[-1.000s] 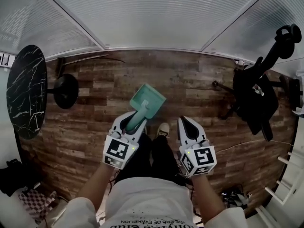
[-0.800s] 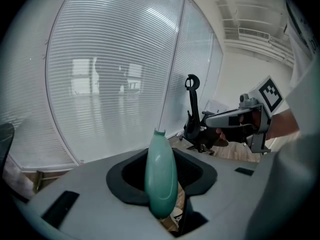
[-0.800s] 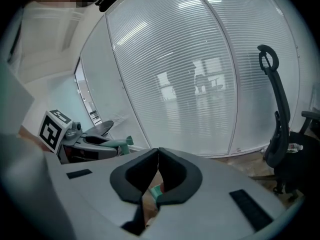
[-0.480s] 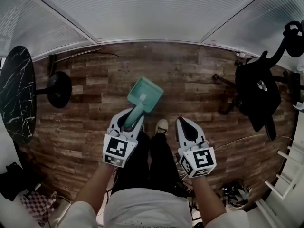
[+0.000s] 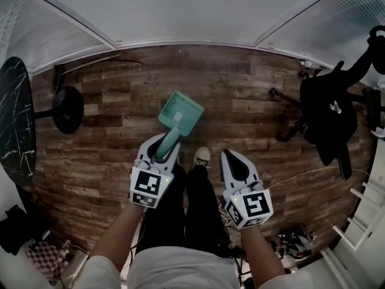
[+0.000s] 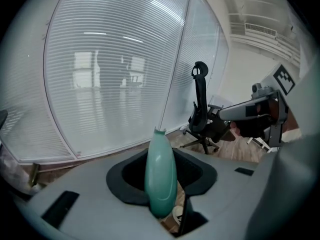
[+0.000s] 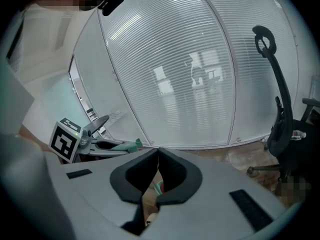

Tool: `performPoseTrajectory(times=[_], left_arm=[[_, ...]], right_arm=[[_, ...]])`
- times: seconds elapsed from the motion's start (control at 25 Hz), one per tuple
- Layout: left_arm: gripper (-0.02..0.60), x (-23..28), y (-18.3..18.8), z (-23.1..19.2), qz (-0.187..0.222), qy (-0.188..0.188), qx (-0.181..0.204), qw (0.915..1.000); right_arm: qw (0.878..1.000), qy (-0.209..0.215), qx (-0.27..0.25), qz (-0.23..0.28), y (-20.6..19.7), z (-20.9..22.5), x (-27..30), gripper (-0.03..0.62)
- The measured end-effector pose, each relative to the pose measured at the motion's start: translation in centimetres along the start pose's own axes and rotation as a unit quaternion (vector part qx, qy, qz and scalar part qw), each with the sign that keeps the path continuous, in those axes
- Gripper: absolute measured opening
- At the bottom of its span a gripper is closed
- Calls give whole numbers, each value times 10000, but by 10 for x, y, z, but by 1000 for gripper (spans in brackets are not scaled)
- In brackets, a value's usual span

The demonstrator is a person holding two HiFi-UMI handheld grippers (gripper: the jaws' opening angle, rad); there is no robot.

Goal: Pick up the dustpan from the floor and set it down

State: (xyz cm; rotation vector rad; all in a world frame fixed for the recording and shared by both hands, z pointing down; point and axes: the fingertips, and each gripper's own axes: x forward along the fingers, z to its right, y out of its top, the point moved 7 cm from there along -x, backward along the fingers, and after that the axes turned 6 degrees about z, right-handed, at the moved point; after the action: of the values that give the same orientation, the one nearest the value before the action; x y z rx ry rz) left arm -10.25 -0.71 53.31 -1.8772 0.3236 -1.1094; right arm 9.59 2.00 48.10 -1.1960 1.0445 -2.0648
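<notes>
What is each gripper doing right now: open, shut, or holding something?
Left gripper: shut on the dustpan, by its handle.
Right gripper: shut, empty.

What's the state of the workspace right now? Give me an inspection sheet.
Surface: wood-plank floor.
Job's things: green dustpan, handle in the left gripper, pan pointing away from the person; floor contact unclear.
Clutter: checkered item lower left; dark gear pile lower right.
Grippers: left gripper shut on the dustpan handle; right gripper shut, empty.
Cables: thin cable across the floor at right.
Surroundings: office chair right, round black table left, blinds ahead.
</notes>
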Motion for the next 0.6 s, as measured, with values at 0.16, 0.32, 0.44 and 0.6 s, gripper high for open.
performPoseTrajectory(times=[0.16,0.32,0.44,0.6], left_arm=[[147,12,-12,-3,-55,18,-34,10000],[147,21,-20,-7,-92,55,-107,9999],[147,28,-24,-8,-123,51,-129,9998],[147,37,-28,-11,-163,61,-137,9998]], right_arm=[[9999,-63,121,-55,-12,7,6,25],[9998,-40,188,-61,-15,6,8,25],[9998,-44,194,-80,-16,8,8,25],[9996,-90,240,-81,-16,14,10,25]])
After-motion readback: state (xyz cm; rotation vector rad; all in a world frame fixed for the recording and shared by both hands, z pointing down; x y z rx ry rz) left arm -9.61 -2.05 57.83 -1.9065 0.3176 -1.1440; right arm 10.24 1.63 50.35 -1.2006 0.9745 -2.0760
